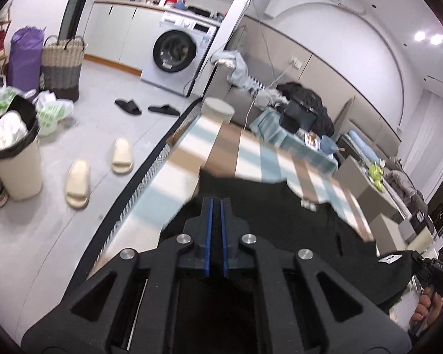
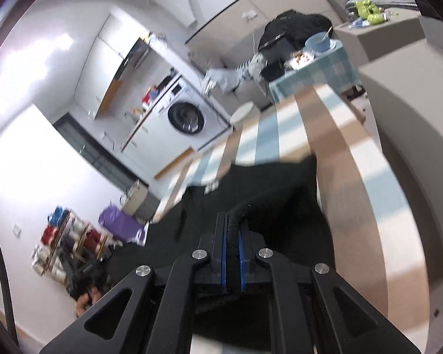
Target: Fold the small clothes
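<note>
Ahead of and beneath both grippers: one black garment (image 1: 268,206), knit-looking, lying partly on a table covered by a striped cloth (image 1: 245,147) (brown, white, pale blue bands). Both views motion-blurred; detail limited.

Left gripper (image 1: 217,203): blue pads nearly together, only a narrow dark slot between them. Black fabric sits directly under and around the fingertips. The jaws look clamped on the garment's edge, though black on black makes the contact itself hard to read.

Right gripper (image 2: 233,221): pads together on a thick rolled hem of the black garment (image 2: 251,188). The hem runs out of the jaws forward and to the right, then merges into the main body of cloth.

Garment orientation: the near edge spans between the two tools, so the long axis appears to run side to side across the grippers. The free portion extends forward, away from the tools, along the cloth's stripes. A small white label (image 1: 310,205) shows near the far edge, forward-right of the left tool. Exact garment type cannot be told.

Left view, lower right: a hand (image 1: 425,309) gripping the other tool's handle, beside the garment's right end.

Background, far beyond the tips: washing machine (image 1: 177,56), slippers (image 1: 99,168) on the floor left of the table.
</note>
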`<action>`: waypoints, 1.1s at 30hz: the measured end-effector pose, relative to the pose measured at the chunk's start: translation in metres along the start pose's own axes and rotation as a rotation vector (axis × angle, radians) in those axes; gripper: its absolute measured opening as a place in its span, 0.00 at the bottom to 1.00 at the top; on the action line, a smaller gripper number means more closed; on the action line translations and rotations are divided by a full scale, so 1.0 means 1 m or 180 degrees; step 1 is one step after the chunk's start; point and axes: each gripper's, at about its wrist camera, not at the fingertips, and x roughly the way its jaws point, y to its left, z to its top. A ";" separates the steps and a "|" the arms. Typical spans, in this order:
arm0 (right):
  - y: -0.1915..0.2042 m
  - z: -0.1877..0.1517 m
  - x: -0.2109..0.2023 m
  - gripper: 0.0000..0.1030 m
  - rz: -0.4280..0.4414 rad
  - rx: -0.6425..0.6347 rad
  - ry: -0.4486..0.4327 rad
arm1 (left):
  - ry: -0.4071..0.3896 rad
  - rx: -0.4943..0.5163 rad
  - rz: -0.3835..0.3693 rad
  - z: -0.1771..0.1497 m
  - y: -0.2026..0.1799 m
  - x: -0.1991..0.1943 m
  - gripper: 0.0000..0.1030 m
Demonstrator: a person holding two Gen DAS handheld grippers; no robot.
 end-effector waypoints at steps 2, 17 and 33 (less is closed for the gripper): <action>-0.001 0.020 0.011 0.06 -0.0057 0.0055 -0.0105 | -0.0019 0.0003 0.0007 0.018 -0.006 0.018 0.02; -0.053 0.006 0.054 0.12 -0.1004 0.0326 0.0312 | 0.0728 -0.0153 0.0373 0.007 0.015 0.111 0.39; -0.049 -0.050 0.048 0.54 -0.0298 0.1008 0.0616 | 0.1002 -0.0653 -0.0186 -0.039 0.018 0.076 0.58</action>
